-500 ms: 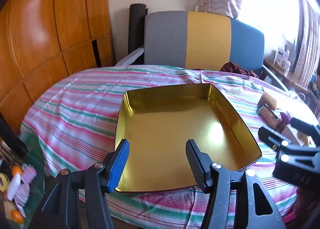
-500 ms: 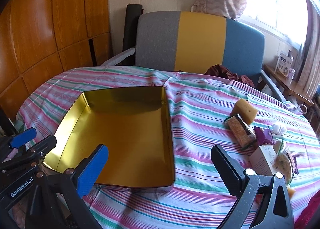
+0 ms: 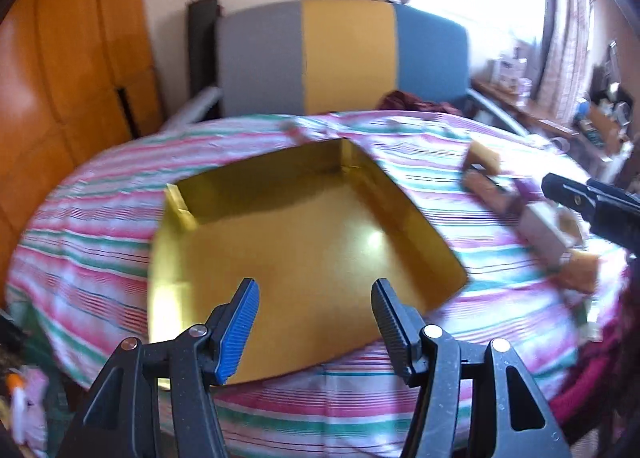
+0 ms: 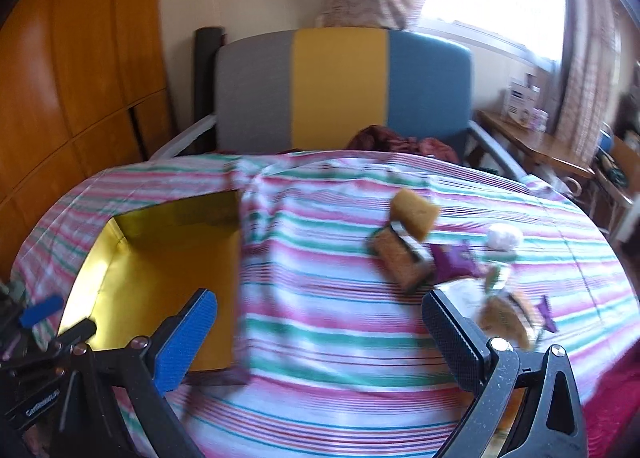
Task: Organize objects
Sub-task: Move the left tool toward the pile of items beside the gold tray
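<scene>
A shallow gold tin tray (image 3: 224,186) (image 4: 120,230) lies empty on the striped tablecloth. My left gripper (image 3: 314,324) hovers over the tray's near edge, open, with nothing between its fingers. My right gripper (image 4: 320,334) is open wide above bare cloth, right of the tray. A cluster of small items lies on the right: a yellow sponge (image 4: 414,214) (image 3: 482,158), a brown bar (image 4: 402,262) (image 3: 486,188), a purple packet (image 4: 452,258), a white ball (image 4: 502,236) and a pale box (image 3: 542,228). The right gripper's finger (image 3: 588,200) shows beside them in the left wrist view.
The round table's striped cloth (image 4: 340,322) drops off at the near edge. A grey, yellow and blue chair (image 4: 340,90) stands behind the table with dark red fabric (image 4: 400,144) on it. Wooden panels (image 3: 60,78) stand on the left; a cluttered side table (image 4: 536,142) at right.
Both views have shifted and blurred: both grippers have swung, so the tray now looks turned and the items sit closer to the right gripper. The jaws look as wide as before.
</scene>
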Motion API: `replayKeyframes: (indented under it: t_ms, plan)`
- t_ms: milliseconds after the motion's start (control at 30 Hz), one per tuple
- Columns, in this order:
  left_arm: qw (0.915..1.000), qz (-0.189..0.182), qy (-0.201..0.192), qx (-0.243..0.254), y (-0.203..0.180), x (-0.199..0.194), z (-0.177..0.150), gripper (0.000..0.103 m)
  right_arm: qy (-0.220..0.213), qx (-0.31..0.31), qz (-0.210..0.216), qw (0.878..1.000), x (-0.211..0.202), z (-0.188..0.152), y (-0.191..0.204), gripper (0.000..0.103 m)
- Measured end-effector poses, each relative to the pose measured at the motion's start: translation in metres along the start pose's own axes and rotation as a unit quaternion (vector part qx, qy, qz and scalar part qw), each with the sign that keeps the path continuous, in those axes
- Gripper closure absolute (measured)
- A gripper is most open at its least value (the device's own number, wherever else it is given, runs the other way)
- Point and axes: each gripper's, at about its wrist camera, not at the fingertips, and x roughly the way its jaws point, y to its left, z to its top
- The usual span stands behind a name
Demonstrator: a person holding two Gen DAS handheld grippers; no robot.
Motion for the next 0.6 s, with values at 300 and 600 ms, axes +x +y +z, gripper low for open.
replayKeyframes:
  t_ms: [300,600]
  plan:
    - [0.9946,-0.093,-0.011,0.043,-0.042,-0.001,0.018,0.033,-0.003,0.109,-0.060,0.992,-0.018,0.003,-0.118,0.000]
    - [0.9742,-0.194,0.042,0.106,-0.124,0.026,0.048,0.027,-0.003,0.198,-0.118,0.973,-0.051,-0.020,-0.214,0.000]
